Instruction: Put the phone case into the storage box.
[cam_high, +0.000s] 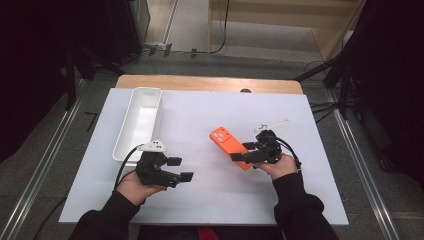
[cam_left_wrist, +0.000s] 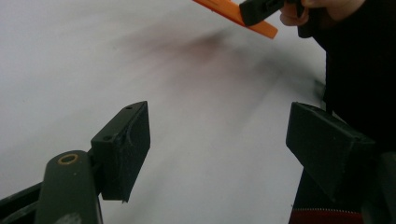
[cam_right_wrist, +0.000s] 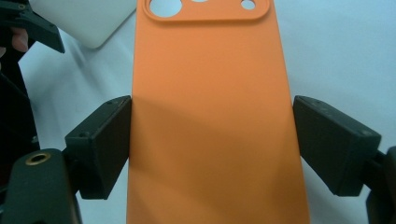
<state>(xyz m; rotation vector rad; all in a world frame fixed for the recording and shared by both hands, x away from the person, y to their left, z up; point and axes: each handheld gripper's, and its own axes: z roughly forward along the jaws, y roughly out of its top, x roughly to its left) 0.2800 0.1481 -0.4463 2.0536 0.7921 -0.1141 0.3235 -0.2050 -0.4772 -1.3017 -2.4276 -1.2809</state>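
White tray (cam_high: 138, 122): long and narrow, at about 10 o'clock on the white table (cam_high: 210, 200), running from near the far edge back toward the left hand; its inside looks bare white, no contents to be made out.
Phone case (cam_high: 227, 145): orange, with camera cut-outs at its far end, at about 2 o'clock from the table's middle; in the right gripper view the case (cam_right_wrist: 210, 121) runs straight up between the jaws, cut-outs at 12 o'clock.
Right gripper (cam_high: 243, 151): held by the right hand (cam_high: 281, 166), jaws pointing toward 9 o'clock across the case's near end. In the right gripper view the left jaw touches the case's edge; the right jaw stands just beside the other edge, so the grip looks loose or barely closed on it.
Left gripper (cam_high: 180, 169): held by the left hand (cam_high: 134, 186) at about 7 o'clock on the table, just near the tray's close end, jaws pointing toward 3 o'clock.
Left jaws: spread wide, with bare table between them in the left gripper view.
Left gripper view, far off: the orange case (cam_left_wrist: 236, 14) at 1 o'clock, lifted at an angle above its shadow on the table, with a dark jaw of the other gripper on it.
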